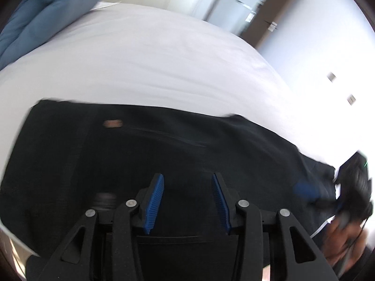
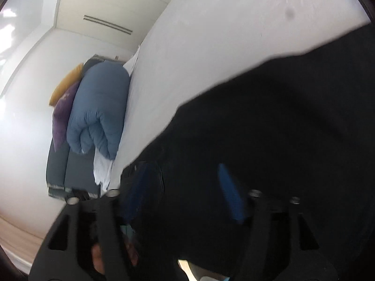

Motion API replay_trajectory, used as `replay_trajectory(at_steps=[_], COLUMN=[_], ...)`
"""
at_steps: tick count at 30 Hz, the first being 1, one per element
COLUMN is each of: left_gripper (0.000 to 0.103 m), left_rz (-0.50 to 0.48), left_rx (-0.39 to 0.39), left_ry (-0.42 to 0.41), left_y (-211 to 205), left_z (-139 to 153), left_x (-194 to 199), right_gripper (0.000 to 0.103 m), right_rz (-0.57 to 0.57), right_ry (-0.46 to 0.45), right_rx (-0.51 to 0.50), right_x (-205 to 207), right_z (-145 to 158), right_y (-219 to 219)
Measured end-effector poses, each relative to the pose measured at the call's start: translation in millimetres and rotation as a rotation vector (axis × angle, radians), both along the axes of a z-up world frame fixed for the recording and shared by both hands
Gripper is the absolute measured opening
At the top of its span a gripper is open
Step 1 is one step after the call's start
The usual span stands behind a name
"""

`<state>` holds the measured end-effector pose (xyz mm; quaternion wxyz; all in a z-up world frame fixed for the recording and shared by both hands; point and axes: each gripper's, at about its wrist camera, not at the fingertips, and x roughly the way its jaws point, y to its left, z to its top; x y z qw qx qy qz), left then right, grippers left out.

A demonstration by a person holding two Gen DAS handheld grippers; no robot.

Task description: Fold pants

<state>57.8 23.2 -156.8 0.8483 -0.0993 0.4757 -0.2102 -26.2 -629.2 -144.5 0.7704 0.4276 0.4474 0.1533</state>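
Black pants (image 1: 145,159) spread flat across the near part of a white bed (image 1: 152,53), waistband end toward the left of the left wrist view, leg end trailing off to the right. Left gripper (image 1: 187,199) poised just above the dark cloth, blue pads (image 1: 154,201) spread wide with nothing between them. Right gripper (image 2: 187,194) at the far leg end, pads parted with black fabric bunched between and over them; too blurred and covered to tell whether pinching or merely draped. Rolled blue duvet (image 2: 98,110) and purple cushion (image 2: 64,112) piled well apart at the head of the bed. Likely risks from here: pinching only the top layer, so the fold drags one leg and leaves the other behind; uneven lifting between the two ends, skewing the crease; cloth sliding off the bed edge near the right gripper.
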Motion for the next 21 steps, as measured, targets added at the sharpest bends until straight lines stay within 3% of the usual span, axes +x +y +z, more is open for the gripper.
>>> replay_trajectory(at_steps=[1,2,4,6,8,12,16,19,21], left_gripper=[0.044,0.044,0.045,0.045,0.045,0.042,0.042,0.042,0.042], left_rz=[-0.032,-0.077,-0.109,-0.083,-0.072,-0.095,-0.116,-0.109,-0.116], left_rx=[-0.004,0.011,0.069,0.089,0.061,0.082,0.128,0.152,0.108], left_ry=[0.009,0.024,0.054,0.024,0.057,0.077,0.087,0.092,0.057], left_y=[-15.1,-33.2,-63.3,-67.8,-61.2,-55.9,-51.0,-49.6,-57.3], left_z=[-1.3,-7.0,-19.0,-22.9,-23.3,-22.9,-20.1,-13.8,-0.3], left_x=[-3.7,-7.3,-4.1,-12.4,-14.9,-19.6,-39.9,-50.2,-51.1], right_gripper=[0.067,0.051,0.042,0.041,0.025,0.008,0.007,0.016,0.028], right_rz=[-0.01,-0.025,-0.027,-0.08,-0.177,-0.291,-0.382,-0.394,-0.376], right_ry=[0.029,0.018,-0.007,0.019,0.058,0.134,0.189,0.213,0.139], right_rx=[-0.004,0.007,-0.03,0.004,0.032,0.027,-0.035,-0.218,-0.207], right_x=[-10.7,-22.4,-42.1,-56.8,-82.2,-147.3,-183.1,-178.4,-167.4], right_z=[-13.9,-25.4,-25.4,-29.9,-35.6,-45.1,-27.0,5.4,25.1], right_y=[0.8,-1.6,-5.5,-20.3,-43.0,-75.1,-97.5,-97.6,-87.1])
